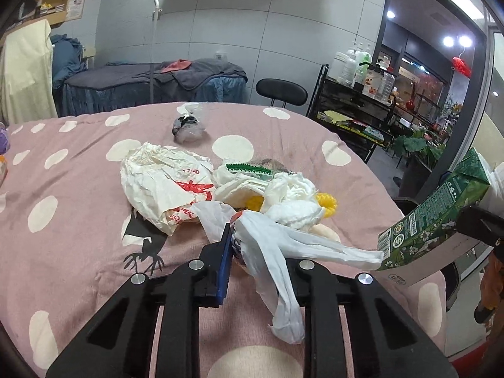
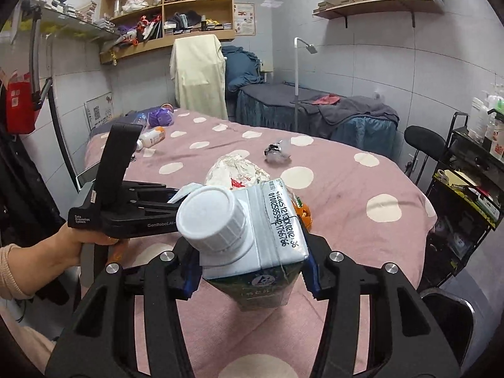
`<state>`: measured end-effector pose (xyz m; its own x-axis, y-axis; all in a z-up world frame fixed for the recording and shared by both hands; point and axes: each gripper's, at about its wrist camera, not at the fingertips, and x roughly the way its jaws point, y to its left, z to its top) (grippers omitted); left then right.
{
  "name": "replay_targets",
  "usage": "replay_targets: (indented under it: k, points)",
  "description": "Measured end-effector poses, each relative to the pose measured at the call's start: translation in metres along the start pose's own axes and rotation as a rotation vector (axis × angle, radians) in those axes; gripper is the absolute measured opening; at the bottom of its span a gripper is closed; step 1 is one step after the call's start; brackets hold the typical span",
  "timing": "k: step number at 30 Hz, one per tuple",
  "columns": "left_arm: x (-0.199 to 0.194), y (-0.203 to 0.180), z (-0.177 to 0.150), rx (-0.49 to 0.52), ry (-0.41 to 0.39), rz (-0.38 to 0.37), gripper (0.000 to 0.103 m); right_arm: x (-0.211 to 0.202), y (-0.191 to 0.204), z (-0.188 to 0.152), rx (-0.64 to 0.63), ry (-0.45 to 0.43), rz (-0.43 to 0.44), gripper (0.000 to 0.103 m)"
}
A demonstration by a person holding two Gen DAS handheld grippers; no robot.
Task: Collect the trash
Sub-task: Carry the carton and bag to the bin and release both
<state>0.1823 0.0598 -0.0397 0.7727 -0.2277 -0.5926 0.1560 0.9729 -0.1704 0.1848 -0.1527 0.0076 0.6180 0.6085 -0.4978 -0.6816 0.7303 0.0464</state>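
On the pink dotted bedspread [image 1: 72, 195] lies a trash pile: a crumpled white paper bag with red print [image 1: 167, 186], white tissues [image 1: 293, 195], a green-edged wrapper [image 1: 252, 168] and something yellow [image 1: 327, 203]. My left gripper [image 1: 249, 249] is shut on a thin white plastic bag [image 1: 267, 239] at the pile's near edge; the bag drapes over its right finger. A small ball of clear plastic [image 1: 187, 129] lies farther back. My right gripper [image 2: 252, 271] is shut on a green carton [image 2: 271, 236] with a white screw cap [image 2: 209, 217], held above the bed to the right of the pile.
A person's hand [image 2: 78, 239] holds the left gripper's handle. Bottles [image 2: 151, 137] and a purple bundle [image 2: 160, 116] lie at the bed's far left. Beyond the bed stand a black stool [image 1: 282, 91], a black cart with bottles [image 1: 356, 94] and a second bed [image 1: 157, 82].
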Motion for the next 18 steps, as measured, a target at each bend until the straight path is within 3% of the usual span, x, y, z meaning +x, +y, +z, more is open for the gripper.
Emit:
replay_targets:
  k: [8,18]
  points:
    - [-0.055,-0.008,-0.007,-0.012,-0.074,-0.044,0.022,-0.019,0.000,-0.015,0.073,-0.041,-0.046,0.051]
    - [-0.085,-0.038,-0.006,-0.004,-0.134,-0.133,0.022,-0.058,-0.009,-0.033,0.127,-0.096,-0.147,0.051]
